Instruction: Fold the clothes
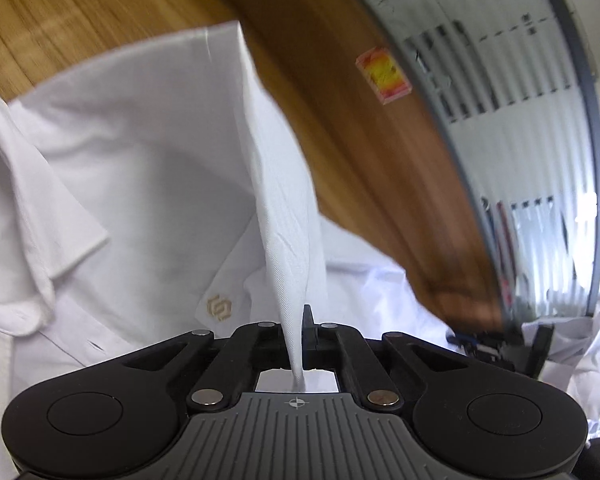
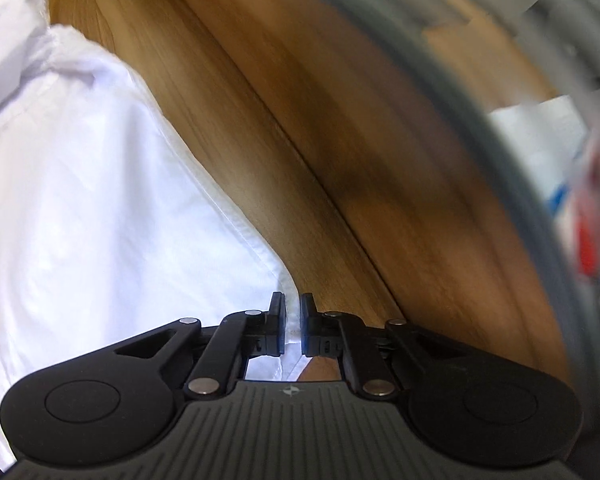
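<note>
A white collared shirt [image 1: 140, 160] lies on the wooden table [image 1: 340, 128], its collar [image 1: 40, 200] to the left and a small gold logo [image 1: 219, 308] near my fingers. My left gripper [image 1: 306, 320] is shut on a strip of the shirt's fabric [image 1: 284, 200], which rises taut from the jaws toward the far corner. In the right wrist view the shirt [image 2: 100, 200] fills the left side. My right gripper [image 2: 293, 320] pinches its hemmed edge with only a narrow gap between the pads. That gripper [image 1: 496, 346] also shows at the far right of the left view, with white cloth at it.
A small orange and yellow box [image 1: 384, 74] sits on the table beyond the shirt. A grey slatted cabinet [image 1: 500, 80] stands past the table edge. Bare wood [image 2: 300, 120] runs to the right of the shirt. Blurred red, white and blue items [image 2: 580, 208] are at the right.
</note>
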`<state>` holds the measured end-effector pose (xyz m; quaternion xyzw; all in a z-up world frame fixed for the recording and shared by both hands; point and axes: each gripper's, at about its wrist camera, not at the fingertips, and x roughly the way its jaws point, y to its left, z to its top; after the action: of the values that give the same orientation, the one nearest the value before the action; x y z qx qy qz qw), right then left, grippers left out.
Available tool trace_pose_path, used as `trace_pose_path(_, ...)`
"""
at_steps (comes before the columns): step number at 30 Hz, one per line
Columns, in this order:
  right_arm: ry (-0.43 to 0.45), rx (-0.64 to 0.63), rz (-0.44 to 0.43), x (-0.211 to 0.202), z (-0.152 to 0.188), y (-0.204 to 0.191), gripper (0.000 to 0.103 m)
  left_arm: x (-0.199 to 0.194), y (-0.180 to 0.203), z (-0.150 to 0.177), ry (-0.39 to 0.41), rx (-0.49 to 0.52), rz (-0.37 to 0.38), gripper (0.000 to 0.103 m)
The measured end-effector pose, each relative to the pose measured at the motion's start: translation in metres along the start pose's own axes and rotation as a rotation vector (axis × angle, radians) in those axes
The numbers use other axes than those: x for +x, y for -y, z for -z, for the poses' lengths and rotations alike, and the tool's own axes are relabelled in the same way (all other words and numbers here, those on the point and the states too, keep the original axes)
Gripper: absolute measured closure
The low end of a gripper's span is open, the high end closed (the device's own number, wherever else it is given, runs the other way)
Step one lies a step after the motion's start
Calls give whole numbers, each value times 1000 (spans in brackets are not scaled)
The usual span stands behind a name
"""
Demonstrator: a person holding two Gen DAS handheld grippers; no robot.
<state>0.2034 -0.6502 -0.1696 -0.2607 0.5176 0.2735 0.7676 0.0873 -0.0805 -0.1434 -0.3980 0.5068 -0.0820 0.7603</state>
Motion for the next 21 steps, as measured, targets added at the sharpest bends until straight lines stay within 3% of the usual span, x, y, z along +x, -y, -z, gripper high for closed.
trace_pose_path(6, 143, 9, 147, -65, 34, -50, 95, -31, -9, -7, 17, -53, 26, 100)
trace_pose_path(11, 225, -5, 281, -100, 71, -103, 95, -53, -36, -6, 8, -146, -18, 100)
trace_pose_path(17, 194, -55, 421, -84, 111, -158, 95, -61, -90, -6, -56, -286, -105, 100)
trace_pose_path(21, 140, -84, 453, -61, 128, -186, 95, -56, -114, -4, -78, -344, -143, 100)
